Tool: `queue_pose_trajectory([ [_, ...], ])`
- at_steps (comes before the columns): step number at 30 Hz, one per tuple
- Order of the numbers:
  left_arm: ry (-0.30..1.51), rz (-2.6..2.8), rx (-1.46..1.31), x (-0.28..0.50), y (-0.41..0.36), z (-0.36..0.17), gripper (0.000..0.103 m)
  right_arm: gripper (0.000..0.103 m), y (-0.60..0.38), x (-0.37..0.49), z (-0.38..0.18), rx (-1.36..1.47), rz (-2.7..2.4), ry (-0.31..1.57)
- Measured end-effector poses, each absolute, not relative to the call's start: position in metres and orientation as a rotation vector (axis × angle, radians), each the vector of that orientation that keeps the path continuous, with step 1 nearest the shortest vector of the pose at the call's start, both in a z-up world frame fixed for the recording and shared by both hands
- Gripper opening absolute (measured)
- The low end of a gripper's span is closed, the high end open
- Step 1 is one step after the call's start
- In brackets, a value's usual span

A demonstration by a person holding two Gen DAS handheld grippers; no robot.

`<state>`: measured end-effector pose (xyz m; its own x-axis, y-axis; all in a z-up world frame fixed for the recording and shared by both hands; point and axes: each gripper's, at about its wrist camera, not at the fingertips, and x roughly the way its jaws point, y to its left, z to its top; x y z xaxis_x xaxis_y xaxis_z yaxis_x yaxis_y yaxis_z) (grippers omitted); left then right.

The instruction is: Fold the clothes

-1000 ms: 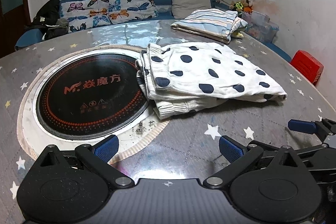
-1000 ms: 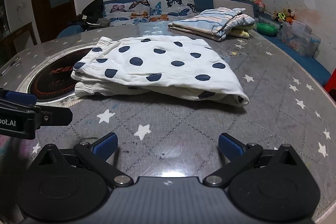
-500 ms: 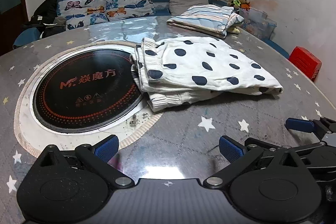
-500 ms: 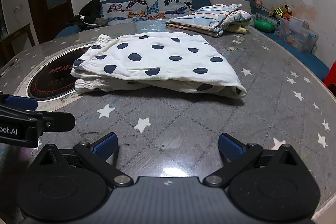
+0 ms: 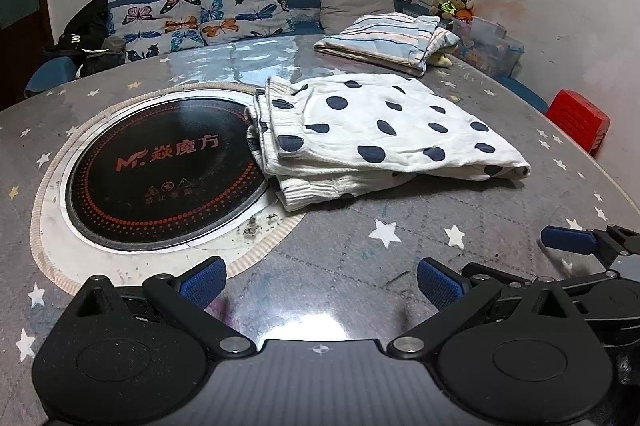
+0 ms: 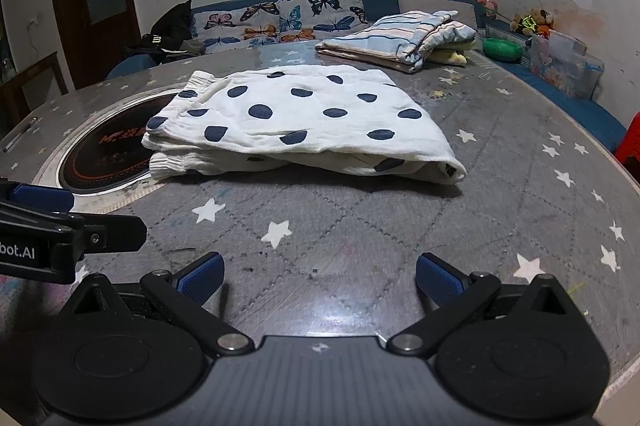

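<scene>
The polka-dot garment [image 5: 384, 130] is lying folded in the centre of both frames, its ribbed waistband edges stacked at the left and overlapping the rim of the black glass hob [image 5: 160, 162] set into the table [image 6: 360, 226]. It looks like soft, crinkled cotton, folded into a rough wedge. Judging by this, the fold seems finished; the next move probably calls for lifting it onto the striped folded pile [image 6: 400, 38] at upper right. The left gripper [image 5: 320, 278] and right gripper [image 6: 320, 272] are both hovering wide apart and empty at the bottom of their frames, above the quilted, star-printed cover.
</scene>
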<state>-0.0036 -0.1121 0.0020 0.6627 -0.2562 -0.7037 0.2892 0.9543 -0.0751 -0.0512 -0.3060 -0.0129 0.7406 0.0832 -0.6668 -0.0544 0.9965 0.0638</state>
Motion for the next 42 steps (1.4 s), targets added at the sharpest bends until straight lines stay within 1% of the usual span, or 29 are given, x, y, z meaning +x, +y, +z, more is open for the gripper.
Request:
queue_pose_trajectory([
  [42,0.769,-0.299,0.047,-0.019,-0.114,0.007,0.103,0.103,-0.306,-0.065,-0.012,0.054,0.08,0.721],
])
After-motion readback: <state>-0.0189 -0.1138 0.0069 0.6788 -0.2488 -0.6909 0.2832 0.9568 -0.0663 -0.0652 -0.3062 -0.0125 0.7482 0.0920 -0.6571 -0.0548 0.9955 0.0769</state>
